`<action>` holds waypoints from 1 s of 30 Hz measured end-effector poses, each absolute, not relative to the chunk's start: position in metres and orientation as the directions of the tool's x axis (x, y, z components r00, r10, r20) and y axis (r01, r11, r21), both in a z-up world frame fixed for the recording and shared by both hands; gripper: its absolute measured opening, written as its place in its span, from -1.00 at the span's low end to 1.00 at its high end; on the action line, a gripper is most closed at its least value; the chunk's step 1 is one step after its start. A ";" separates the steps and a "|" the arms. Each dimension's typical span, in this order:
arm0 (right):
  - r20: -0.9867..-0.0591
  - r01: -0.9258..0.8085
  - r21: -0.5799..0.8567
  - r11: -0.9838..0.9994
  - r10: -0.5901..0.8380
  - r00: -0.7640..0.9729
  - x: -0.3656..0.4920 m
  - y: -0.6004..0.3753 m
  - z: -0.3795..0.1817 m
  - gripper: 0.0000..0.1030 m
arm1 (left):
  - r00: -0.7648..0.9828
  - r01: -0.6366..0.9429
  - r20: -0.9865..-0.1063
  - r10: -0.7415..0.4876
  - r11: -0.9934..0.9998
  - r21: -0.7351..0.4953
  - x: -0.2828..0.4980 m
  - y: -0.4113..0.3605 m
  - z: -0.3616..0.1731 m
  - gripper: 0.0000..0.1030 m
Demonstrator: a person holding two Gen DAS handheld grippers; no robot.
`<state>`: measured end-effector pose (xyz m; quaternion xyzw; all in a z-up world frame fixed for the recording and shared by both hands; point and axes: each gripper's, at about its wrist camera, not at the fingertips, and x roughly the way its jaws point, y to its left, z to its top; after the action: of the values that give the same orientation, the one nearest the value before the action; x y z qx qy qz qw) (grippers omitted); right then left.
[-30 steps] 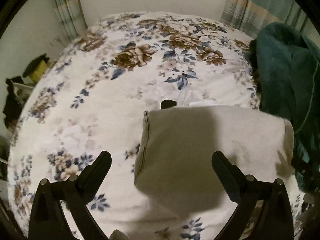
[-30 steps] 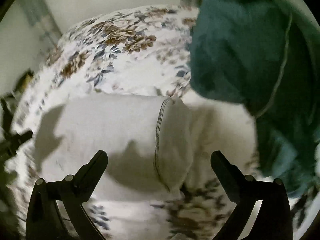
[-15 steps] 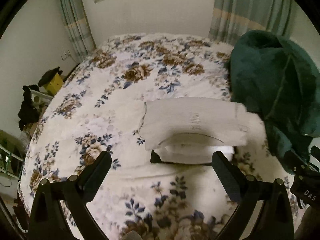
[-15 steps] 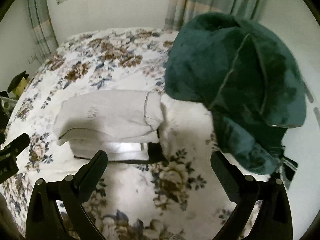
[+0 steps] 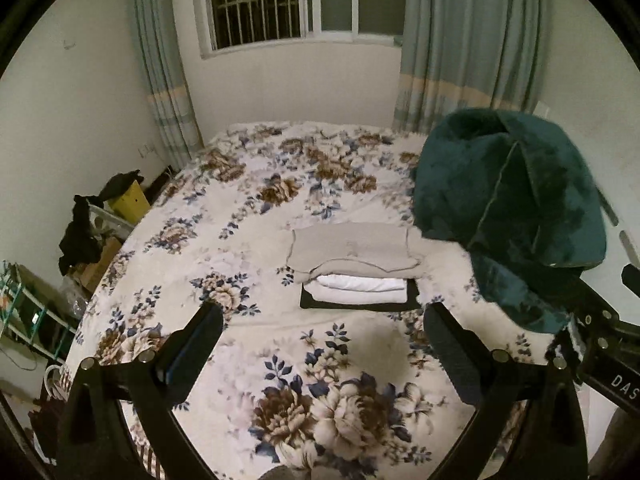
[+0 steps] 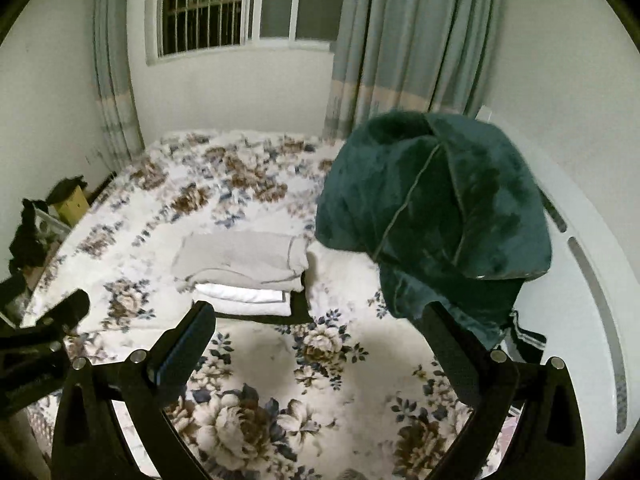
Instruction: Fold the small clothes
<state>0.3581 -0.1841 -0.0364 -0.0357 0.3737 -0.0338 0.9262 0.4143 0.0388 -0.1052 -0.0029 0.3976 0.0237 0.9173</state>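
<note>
Beyond each spread, empty hand-held gripper [image 5: 322, 344] — folded stack [image 5: 354, 268].

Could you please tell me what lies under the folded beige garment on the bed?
Under the beige garment lie folded white clothes on a black piece. Anything between the layers is hidden.

Walls: white [image 5: 80, 120], lit unevenly.
Window: barred [image 5: 256, 0], set in the far wall, dark outside.
Curtains: pale blue-green [image 5: 468, 40], hung either side of the window.
Bed: covered with a floral sheet [image 5: 240, 208].
Clutter: seen beside the bed's left edge [image 5: 100, 232].
</note>
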 end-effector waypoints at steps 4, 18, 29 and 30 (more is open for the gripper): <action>-0.643 0.029 -0.087 0.996 -0.079 0.762 0.313 -0.189 0.006 1.00 | 0.716 -0.056 -0.697 0.039 0.998 -0.001 0.380 0.038 -0.073 0.99; -0.564 -0.003 -0.075 0.997 -0.040 0.825 0.208 -0.196 0.071 1.00 | 0.767 -0.079 -0.639 0.055 0.997 -0.009 0.295 0.034 -0.028 0.99; -0.554 -0.031 -0.068 0.997 -0.012 0.832 0.187 -0.202 0.078 1.00 | 0.782 -0.085 -0.620 0.061 0.996 -0.010 0.272 0.029 -0.025 0.99; -0.555 -0.026 -0.062 0.998 -0.012 0.832 0.186 -0.201 0.078 1.00 | 0.781 -0.087 -0.621 0.063 0.996 -0.009 0.272 0.029 -0.025 0.99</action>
<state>0.1857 -0.2014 0.0775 -0.0333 0.2899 0.0037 0.9565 0.2723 0.0286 -0.0249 -0.0187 0.3284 0.0397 0.9435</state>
